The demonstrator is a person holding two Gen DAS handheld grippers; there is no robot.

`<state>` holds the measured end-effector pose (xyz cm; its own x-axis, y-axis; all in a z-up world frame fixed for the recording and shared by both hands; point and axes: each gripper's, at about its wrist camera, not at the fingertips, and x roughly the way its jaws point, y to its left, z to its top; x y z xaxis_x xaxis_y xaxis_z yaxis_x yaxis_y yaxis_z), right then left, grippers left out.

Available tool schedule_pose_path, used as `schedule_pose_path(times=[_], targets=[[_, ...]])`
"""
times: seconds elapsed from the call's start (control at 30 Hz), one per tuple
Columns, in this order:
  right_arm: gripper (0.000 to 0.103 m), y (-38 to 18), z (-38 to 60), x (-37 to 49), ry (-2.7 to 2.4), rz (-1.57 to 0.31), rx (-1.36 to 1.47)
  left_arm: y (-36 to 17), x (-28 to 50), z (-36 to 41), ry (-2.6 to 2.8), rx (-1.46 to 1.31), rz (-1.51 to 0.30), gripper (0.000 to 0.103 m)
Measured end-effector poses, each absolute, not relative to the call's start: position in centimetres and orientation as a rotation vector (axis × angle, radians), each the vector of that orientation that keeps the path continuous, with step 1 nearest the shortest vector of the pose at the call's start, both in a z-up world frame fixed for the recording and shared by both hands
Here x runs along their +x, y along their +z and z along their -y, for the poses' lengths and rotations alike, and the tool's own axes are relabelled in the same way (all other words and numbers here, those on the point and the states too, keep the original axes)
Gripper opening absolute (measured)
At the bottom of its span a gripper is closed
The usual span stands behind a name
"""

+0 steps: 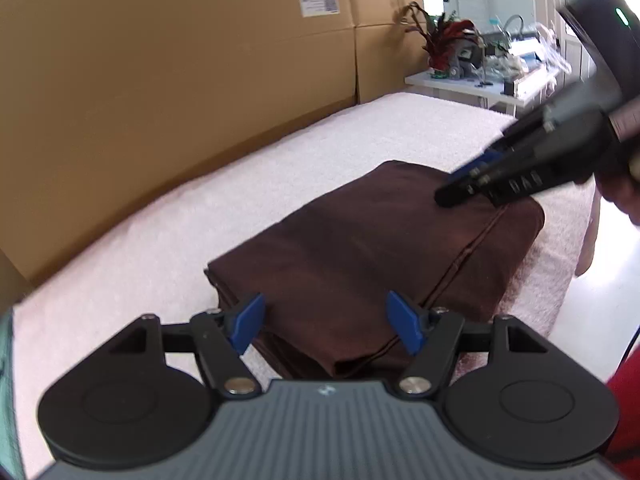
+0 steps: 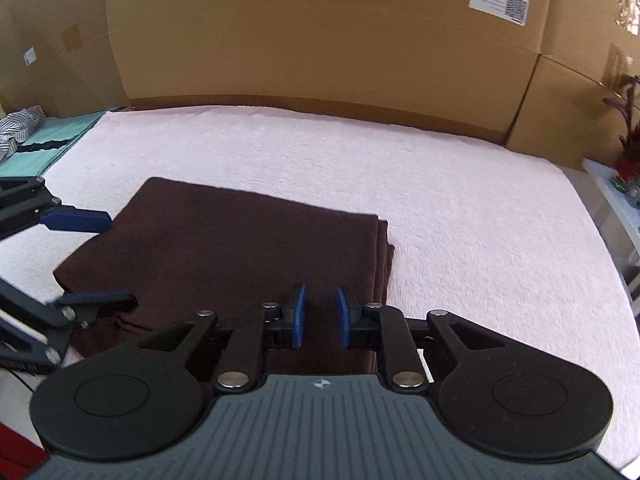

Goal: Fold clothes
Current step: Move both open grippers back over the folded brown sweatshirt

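Observation:
A dark brown garment (image 1: 360, 248) lies folded into a thick rectangle on the pink fluffy cover (image 1: 168, 240). My left gripper (image 1: 325, 308) hovers over its near end, open wide, with nothing between the blue pads. In the right wrist view the same garment (image 2: 224, 248) fills the middle, and the left gripper (image 2: 120, 258) reaches in from the left, its fingers spread over the cloth's left side. My right gripper (image 2: 319, 292) stands over the garment's near right part with a narrow gap between its pads and pinches no cloth. From the left wrist view the right gripper (image 1: 448, 196) points down at the far end.
Tall cardboard boxes (image 2: 320, 40) wall off the far side of the cover. A white side table (image 1: 480, 84) with a red-leaved plant (image 1: 440, 40) stands off the far corner. A teal cloth (image 2: 52, 140) and a striped garment (image 2: 20, 124) lie at the left.

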<state>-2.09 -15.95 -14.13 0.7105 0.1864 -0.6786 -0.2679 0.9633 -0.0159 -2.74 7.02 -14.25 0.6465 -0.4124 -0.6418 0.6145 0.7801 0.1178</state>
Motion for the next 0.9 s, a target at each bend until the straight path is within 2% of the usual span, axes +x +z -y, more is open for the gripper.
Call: schedule_pose_path(times=[0.1,0.43,0.57,0.77,0.9], targets=[[0.019,-14.8,15.2,-2.4,0.225,-0.702,-0.152,-14.7,-2.6,-7.8,-0.601,0.317,-0.618,0.076],[0.021,-15.4,13.9,-3.7,0.177,-0.623,-0.240,-13.8,-3.7,-10.4,-0.546,0.341,-0.612,0.077],[0.021,-15.7,13.8,-4.0,0.183,-0.587,-0.262,-13.4,-3.4,-11.7,-0.449,0.246,-0.661,0.077],[0.022,-15.1,15.0,-3.1,0.263,-0.615,-0.258,-13.9,-3.9,-9.9,-0.351,0.286,-0.677,0.077],[0.021,-13.8,15.5,-1.8,0.296,-0.668,-0.231,-11.9,-4.5,-8.6,-0.284,0.303,-0.627,0.077]])
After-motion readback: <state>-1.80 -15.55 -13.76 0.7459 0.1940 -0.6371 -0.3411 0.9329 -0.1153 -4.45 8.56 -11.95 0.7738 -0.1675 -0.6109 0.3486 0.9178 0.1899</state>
